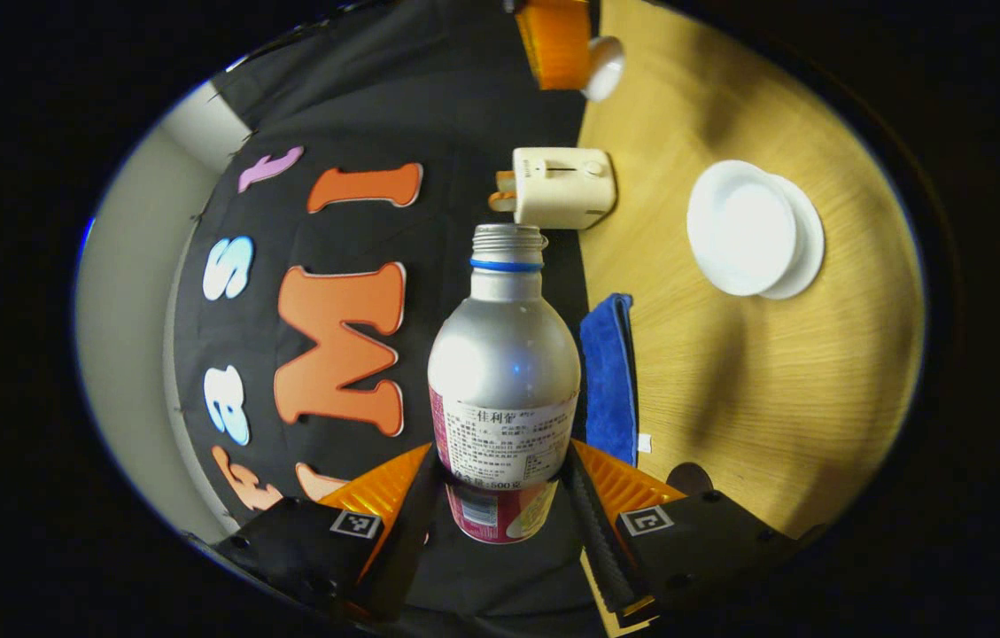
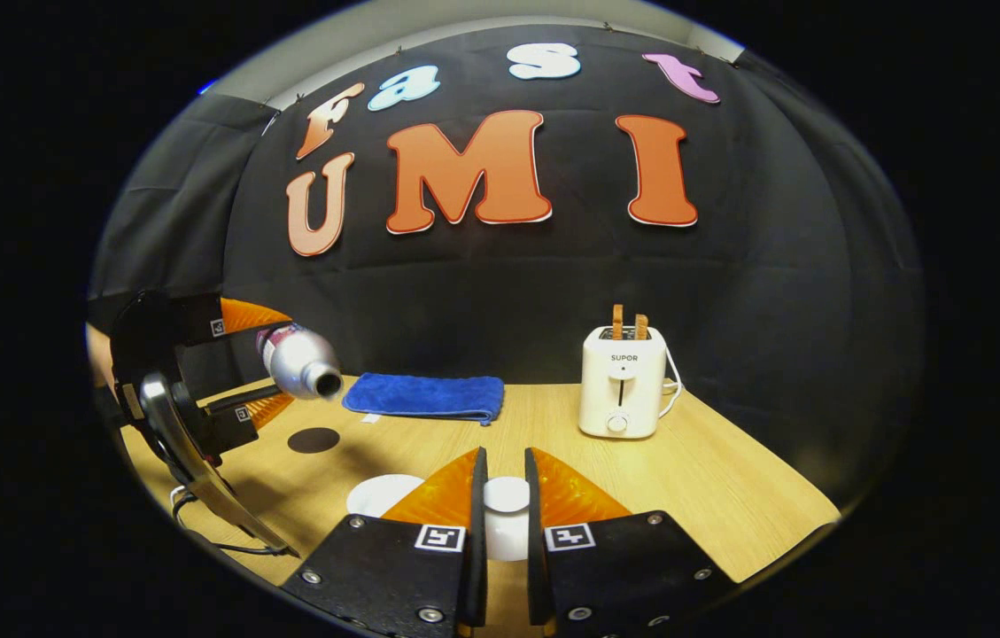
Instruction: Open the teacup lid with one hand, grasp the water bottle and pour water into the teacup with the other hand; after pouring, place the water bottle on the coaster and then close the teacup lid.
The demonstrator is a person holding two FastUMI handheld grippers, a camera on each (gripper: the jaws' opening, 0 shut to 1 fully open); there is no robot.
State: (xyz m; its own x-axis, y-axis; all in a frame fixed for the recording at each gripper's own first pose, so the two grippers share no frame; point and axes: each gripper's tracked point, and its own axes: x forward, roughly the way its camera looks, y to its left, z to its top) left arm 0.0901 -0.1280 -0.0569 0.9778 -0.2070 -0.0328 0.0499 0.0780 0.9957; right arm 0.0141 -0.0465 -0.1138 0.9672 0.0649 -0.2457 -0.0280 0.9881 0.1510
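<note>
Both tools loaded: left (image 1: 500, 496) on tipped bottle (image 1: 504, 372), right (image 2: 504, 514) on lid (image 2: 507, 496)

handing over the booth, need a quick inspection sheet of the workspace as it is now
surface: wooden table, no spills seen
job's things: water bottle uncapped, tipped sideways in the air; teacup open on its saucer; lid lifted off; dark round coaster bare
clutter: blue cloth; toaster with two slices
grippers: left gripper shut on the bottle; right gripper shut on the lid
cables: toaster cord
surroundings: black cloth wall
</note>
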